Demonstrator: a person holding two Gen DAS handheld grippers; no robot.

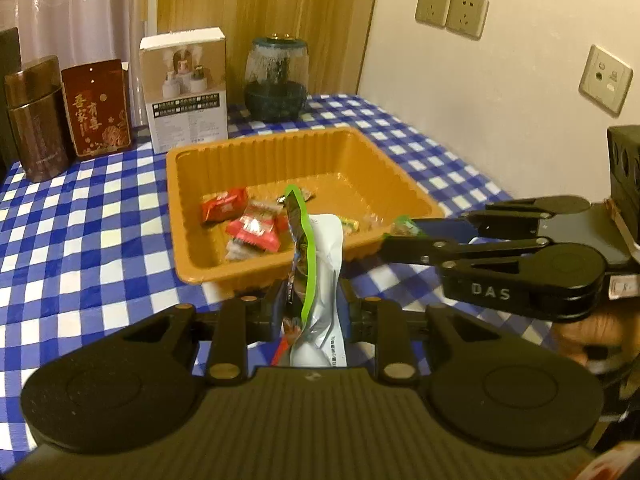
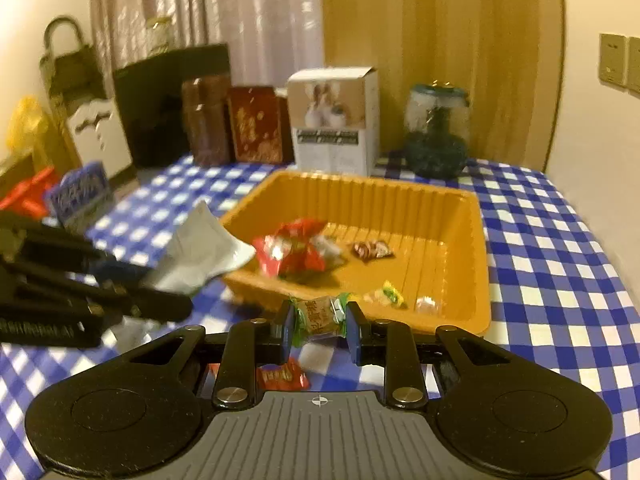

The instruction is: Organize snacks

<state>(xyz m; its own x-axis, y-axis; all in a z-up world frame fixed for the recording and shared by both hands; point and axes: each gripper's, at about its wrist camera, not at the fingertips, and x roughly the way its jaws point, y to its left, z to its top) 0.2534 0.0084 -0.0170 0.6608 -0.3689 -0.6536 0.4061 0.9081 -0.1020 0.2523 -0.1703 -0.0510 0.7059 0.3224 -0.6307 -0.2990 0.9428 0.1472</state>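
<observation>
An orange plastic tray (image 1: 256, 152) (image 2: 476, 240) sits on the blue checked tablecloth, with red packets (image 1: 223, 209) (image 2: 294, 254) and several small wrapped candies inside. My left gripper (image 1: 314, 300) is shut on a white snack pouch with a green edge (image 1: 320, 276), held upright just in front of the tray's near rim; the pouch (image 2: 200, 252) also shows in the right wrist view. My right gripper (image 2: 320, 326) (image 1: 394, 236) is shut on a small candy in a green and brown wrapper (image 2: 320, 314), lifted above the cloth by the tray's near edge.
Along the back stand a brown tin (image 1: 34, 120), a red box (image 1: 98, 110), a white carton (image 1: 186, 88) and a dark glass jar (image 1: 276, 80). A red packet (image 2: 282, 376) lies on the cloth under my right gripper. A wall with sockets (image 1: 452, 10) borders the right side.
</observation>
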